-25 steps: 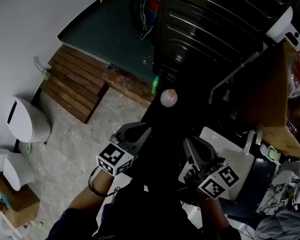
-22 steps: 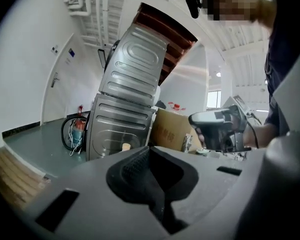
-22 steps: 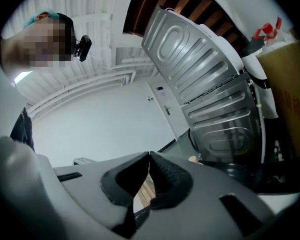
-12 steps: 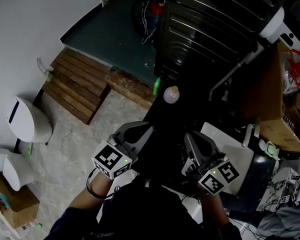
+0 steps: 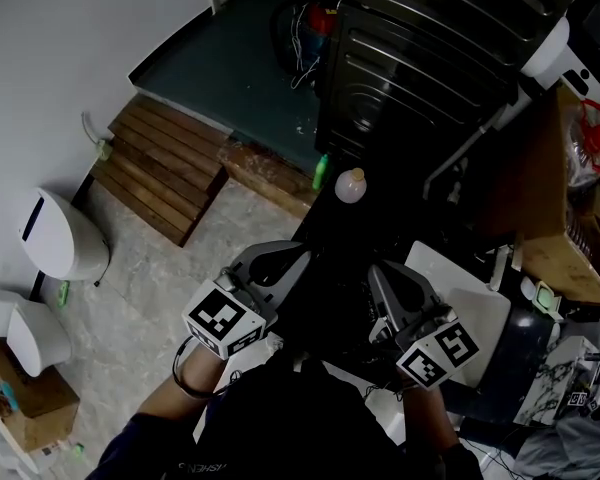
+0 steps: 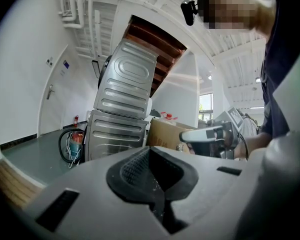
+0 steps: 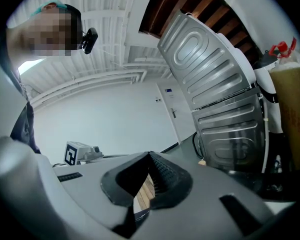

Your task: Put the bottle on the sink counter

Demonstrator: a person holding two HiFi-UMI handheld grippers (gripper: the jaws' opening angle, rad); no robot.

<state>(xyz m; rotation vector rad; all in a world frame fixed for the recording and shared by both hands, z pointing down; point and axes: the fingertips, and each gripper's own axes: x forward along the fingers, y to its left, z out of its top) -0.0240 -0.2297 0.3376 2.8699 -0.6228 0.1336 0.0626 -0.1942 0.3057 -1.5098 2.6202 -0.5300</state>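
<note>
In the head view a pale round bottle (image 5: 350, 185) with a tan cap stands on a dark surface beside the grey metal machines. Both grippers hover well short of it, pointing roughly level toward it. My left gripper (image 5: 298, 258) is shut, its jaws (image 6: 150, 151) meeting with nothing between them. My right gripper (image 5: 376, 274) also looks shut and empty, with only a thin slit behind its touching tips (image 7: 150, 155). Each gripper shows in the other's view: the right gripper (image 6: 210, 134) and the left one's marker cube (image 7: 75, 153).
Stacked grey metal machines (image 5: 430, 38) fill the back. A small green bottle (image 5: 321, 171) stands beside the pale one. A wooden pallet (image 5: 160, 168) and white bins (image 5: 60, 243) sit at the left, a white board (image 5: 475, 313) and a cardboard box (image 5: 550, 218) at the right.
Both grippers have risen and edged forward a little, still empty. The head view has shifted, so the bottle sits slightly further right in the picture.
</note>
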